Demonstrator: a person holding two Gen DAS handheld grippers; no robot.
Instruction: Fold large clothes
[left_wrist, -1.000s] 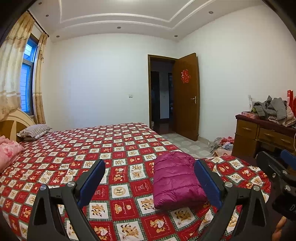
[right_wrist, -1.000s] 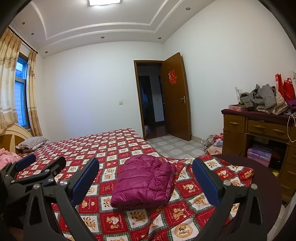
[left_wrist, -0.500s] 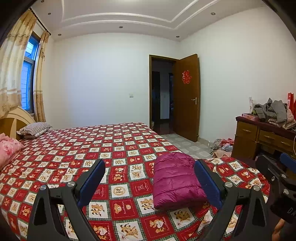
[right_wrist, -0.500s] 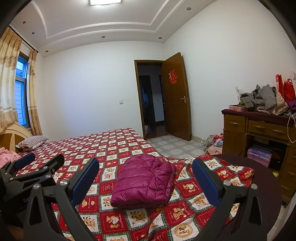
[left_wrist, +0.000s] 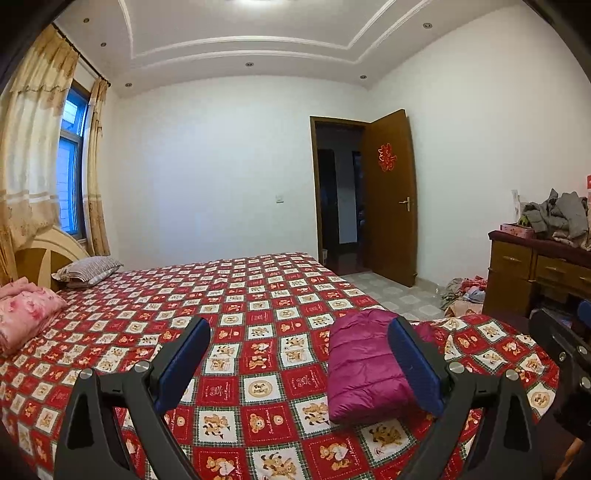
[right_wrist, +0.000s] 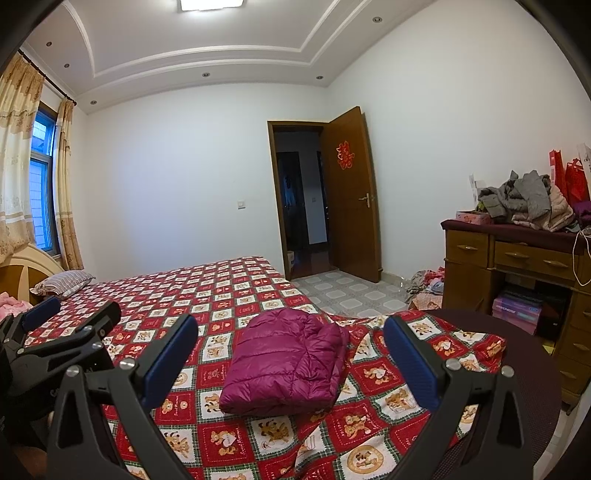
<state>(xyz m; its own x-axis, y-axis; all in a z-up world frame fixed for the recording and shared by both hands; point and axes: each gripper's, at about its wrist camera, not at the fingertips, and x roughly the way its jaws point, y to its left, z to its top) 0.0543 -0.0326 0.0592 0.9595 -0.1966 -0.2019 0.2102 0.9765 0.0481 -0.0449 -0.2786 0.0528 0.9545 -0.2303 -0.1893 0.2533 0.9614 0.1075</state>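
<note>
Left wrist view: left claw spread wide, empty, above the red teddy-bear-checked bedspread; folded magenta quilted puffer jacket lies near the bed's foot corner, long axis running away from the camera.

Right wrist view: right claw wide open, empty; the jacket lies between its fingers' lines of sight. A red paper character marks the brown wooden door.

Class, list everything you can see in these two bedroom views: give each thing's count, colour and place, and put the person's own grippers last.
puffer jacket: one, magenta, folded on the bed's near corner
bedspread: one, red check with bear squares, over the bed
pillow: one, striped grey, by the headboard
pink bedding: one bundle, left end of bed
door: one, brown, open, far wall
dresser: one, brown wood, right wall
clothes pile: one, grey and beige, on the dresser
floor clothes: one heap, mixed colours, beside the dresser
left gripper: black with blue pads, open
right gripper: black with blue pads, open
</note>
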